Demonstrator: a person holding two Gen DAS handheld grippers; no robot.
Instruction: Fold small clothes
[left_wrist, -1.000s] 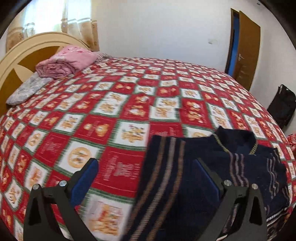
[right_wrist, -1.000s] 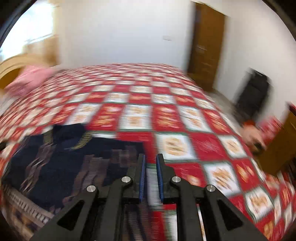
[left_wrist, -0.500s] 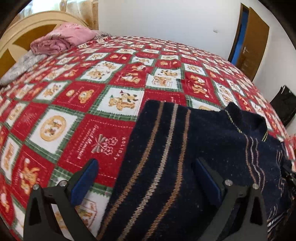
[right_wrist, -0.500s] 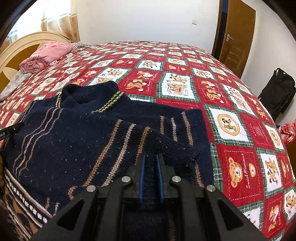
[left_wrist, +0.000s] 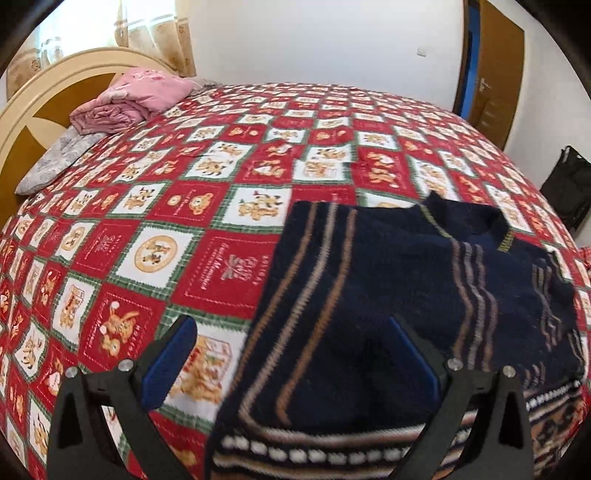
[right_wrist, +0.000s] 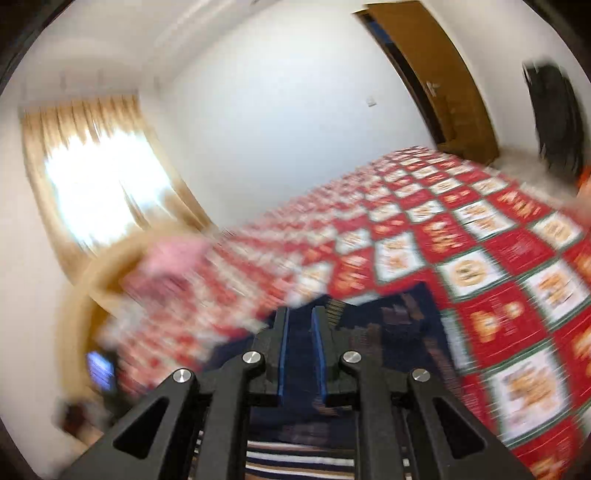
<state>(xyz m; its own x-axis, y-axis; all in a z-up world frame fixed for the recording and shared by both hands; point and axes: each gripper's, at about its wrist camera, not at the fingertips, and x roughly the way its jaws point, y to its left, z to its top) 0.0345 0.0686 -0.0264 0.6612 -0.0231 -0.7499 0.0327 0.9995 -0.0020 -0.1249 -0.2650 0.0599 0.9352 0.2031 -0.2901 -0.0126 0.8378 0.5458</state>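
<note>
Jaws: my left gripper (left_wrist: 291, 365) spread wide over the navy knit sweater (left_wrist: 406, 295); right gripper (right_wrist: 300, 354) nearly pressed together, pinch unclear through blur.
Sweater lies flat on the patchwork bedspread (left_wrist: 184, 221); I'd grab the near hem (left_wrist: 314, 454) squarely, fold evenly toward the collar.

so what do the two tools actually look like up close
Both match: the left tool and right tool have matte black angular frames with triangular cut-outs, round silver bolt heads at the joints, and flat blue pads lining each finger's inner face. No cables, markings or sleeves show.
</note>
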